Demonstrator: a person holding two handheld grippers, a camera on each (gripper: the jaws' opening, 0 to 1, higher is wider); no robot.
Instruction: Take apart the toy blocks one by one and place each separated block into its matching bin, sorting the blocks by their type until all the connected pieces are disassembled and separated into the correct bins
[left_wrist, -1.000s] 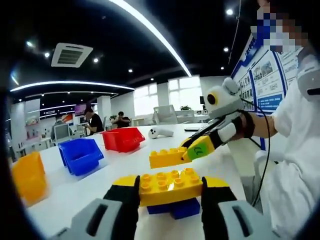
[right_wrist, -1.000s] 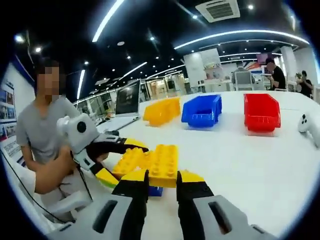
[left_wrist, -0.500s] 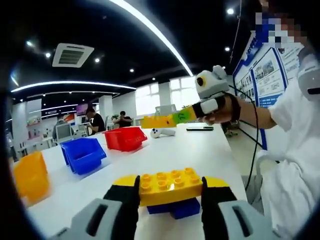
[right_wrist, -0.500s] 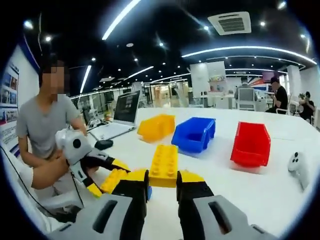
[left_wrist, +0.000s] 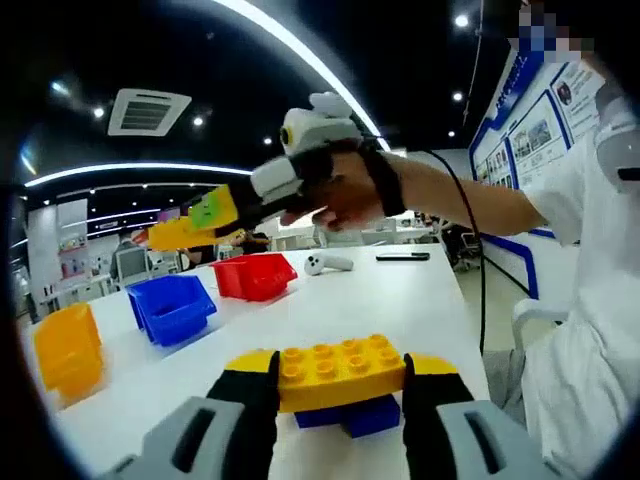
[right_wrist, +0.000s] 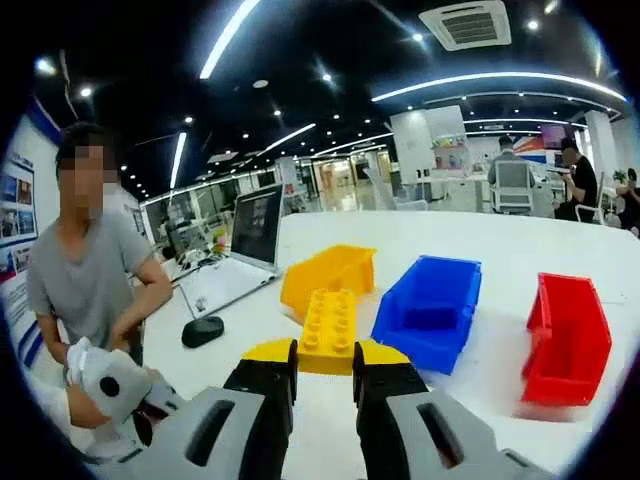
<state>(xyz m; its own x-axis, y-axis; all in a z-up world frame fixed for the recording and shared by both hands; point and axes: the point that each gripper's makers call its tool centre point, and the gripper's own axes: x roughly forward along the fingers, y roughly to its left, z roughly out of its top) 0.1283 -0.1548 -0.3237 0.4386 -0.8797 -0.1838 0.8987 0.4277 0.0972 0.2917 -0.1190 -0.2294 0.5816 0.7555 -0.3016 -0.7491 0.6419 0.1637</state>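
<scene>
Two grippers are at work, and nearest to us in the left gripper view the left gripper (left_wrist: 340, 395) has its black jaws pressed against the ends of a yellow eight-stud block (left_wrist: 340, 372), with a blue block (left_wrist: 352, 416) joined beneath it, both held just above the white table (left_wrist: 400, 300). Nearest in the right gripper view, the right gripper (right_wrist: 323, 368) pinches a second yellow block (right_wrist: 329, 330) between its yellow-tipped jaws, the block standing lengthwise away from us with its studs showing. In the left gripper view we see that same right gripper raised above the table in the person's hand (left_wrist: 345, 195), its block pointing toward the bins. Beyond it on the table sit three bins in a row: a yellow bin (right_wrist: 328, 280), a blue bin (right_wrist: 432, 310) and a red bin (right_wrist: 568, 335); the held block appears just in front of the yellow bin's near edge. A black mouse (right_wrist: 202, 331) and an open laptop (right_wrist: 240, 260) lie to the left of the bins, and a white controller (left_wrist: 328, 263) rests past the red bin in the left gripper view. A person in a grey shirt (right_wrist: 90, 285) sits at the table edge, and farther back other people sit at desks under ceiling light strips.
</scene>
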